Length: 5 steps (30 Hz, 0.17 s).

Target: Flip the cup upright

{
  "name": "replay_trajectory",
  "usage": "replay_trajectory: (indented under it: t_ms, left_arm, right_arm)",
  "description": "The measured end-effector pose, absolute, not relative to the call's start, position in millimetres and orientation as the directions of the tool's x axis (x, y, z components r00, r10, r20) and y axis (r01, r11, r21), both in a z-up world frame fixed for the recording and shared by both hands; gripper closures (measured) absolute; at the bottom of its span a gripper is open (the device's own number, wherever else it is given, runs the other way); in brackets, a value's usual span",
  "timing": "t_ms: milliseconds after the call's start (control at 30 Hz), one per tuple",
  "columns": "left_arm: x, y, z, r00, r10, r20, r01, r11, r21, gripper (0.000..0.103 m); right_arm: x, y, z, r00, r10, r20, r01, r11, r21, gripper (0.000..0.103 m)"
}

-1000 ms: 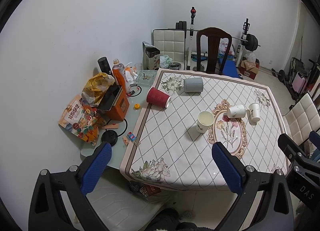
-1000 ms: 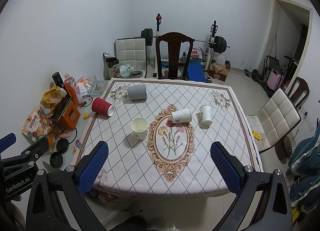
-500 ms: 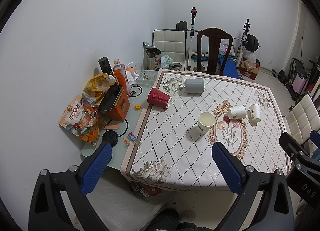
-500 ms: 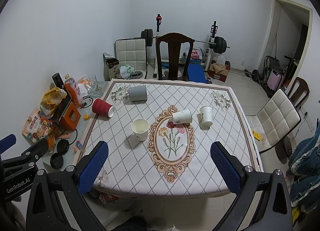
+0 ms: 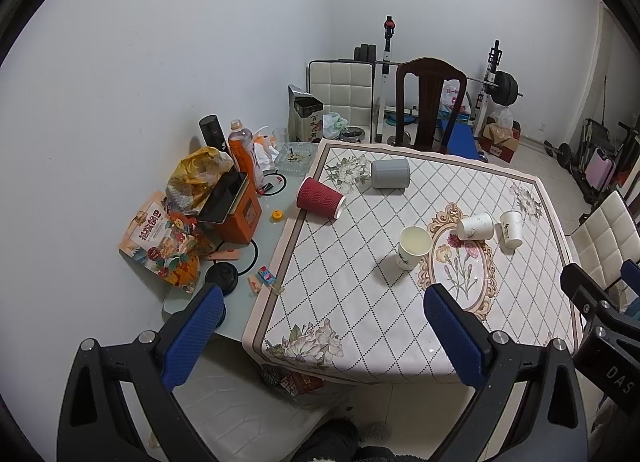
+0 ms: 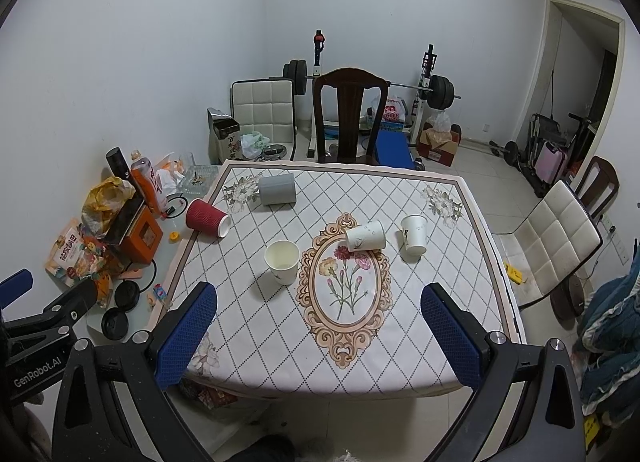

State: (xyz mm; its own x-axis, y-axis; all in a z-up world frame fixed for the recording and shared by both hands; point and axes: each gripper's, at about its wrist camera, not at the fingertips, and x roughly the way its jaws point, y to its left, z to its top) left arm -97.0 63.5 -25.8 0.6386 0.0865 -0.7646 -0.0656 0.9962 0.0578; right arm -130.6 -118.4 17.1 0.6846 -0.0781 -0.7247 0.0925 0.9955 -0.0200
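Several cups are on the patterned table (image 6: 360, 342). A red ribbed cup (image 6: 207, 219) (image 5: 320, 198) lies on its side at the left edge. A grey cup (image 6: 277, 190) (image 5: 390, 173) lies on its side at the back. A white paper cup (image 6: 365, 236) (image 5: 475, 226) lies on its side near the middle. Another white cup (image 6: 414, 234) (image 5: 511, 228) stands upside down beside it. A cream cup (image 6: 282, 261) (image 5: 414, 247) stands upright. My left gripper (image 5: 320, 326) and right gripper (image 6: 316, 322) are open and empty, well short of the table's near edge.
A low glass side table (image 5: 276, 230) on the left holds an orange box (image 5: 236, 214), bottles, snack bags and lids. A dark wooden chair (image 6: 350, 114) stands behind the table, a white chair (image 6: 556, 238) to its right. Gym weights line the back wall.
Both views have shifted very slightly; the table and cups sit a little higher and nearer in frame. No cup has moved. Both grippers stay open.
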Motion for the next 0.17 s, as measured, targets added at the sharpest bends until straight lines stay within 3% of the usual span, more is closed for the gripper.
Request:
replay_trajectory:
  t_ms: [167]
  left_arm:
    - [-95.4,67.1,-24.0,0.64,0.085,-0.764,-0.068,0.996,0.054,0.001]
  right_arm:
    - [-129.9,-118.0,17.1,0.683,-0.078,-0.726,0.092,0.996,-0.021,0.0]
